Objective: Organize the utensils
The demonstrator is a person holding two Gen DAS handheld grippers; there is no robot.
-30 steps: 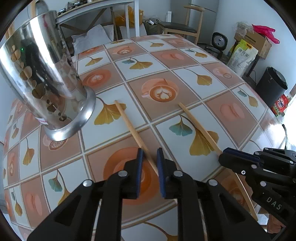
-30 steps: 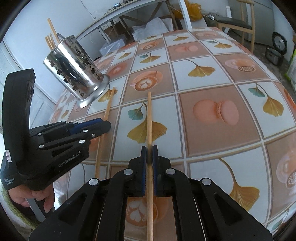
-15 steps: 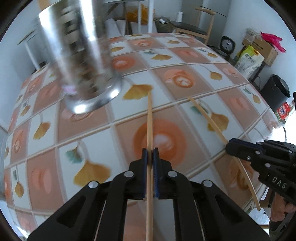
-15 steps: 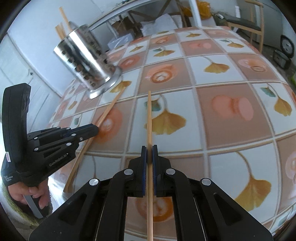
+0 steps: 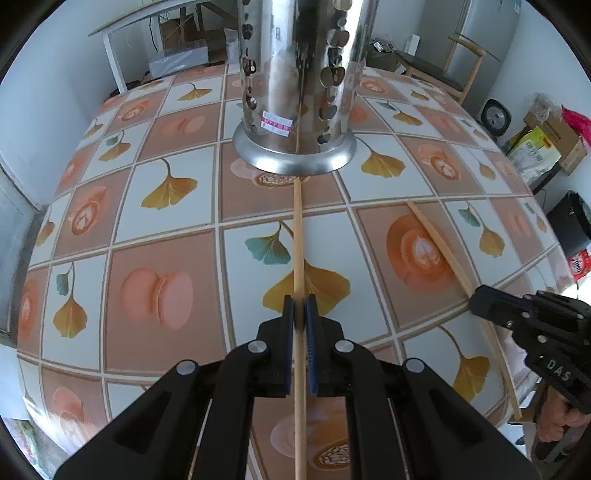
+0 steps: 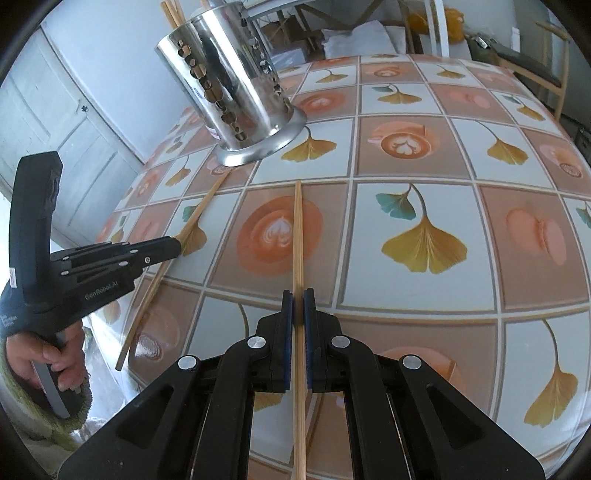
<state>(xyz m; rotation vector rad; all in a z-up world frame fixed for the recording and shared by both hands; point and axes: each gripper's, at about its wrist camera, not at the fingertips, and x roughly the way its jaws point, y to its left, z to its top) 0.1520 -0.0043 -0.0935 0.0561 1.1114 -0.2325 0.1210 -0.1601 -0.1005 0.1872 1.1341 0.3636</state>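
Chopsticks on the bench (image 5: 166, 295): two. One (image 5: 297, 236) clamped in the left gripper (image 5: 299, 308); the other (image 6: 297, 236) clamped in the right gripper (image 6: 298, 302).

Perforated steel holders (image 6: 236, 88): one, upright. At least two more chopsticks (image 6: 173, 11) poke above its rim; exact number unclear.

Grippers: two.

Hands in view: two, one per gripper; the left hand (image 6: 55, 358) shows best.

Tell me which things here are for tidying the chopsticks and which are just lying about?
For the job:
- left gripper, shut on one chopstick
- right gripper, shut on the other chopstick
- shiny metal holder with chopsticks already in it

Just lying about:
- cardboard box
- wooden chair
- black bin
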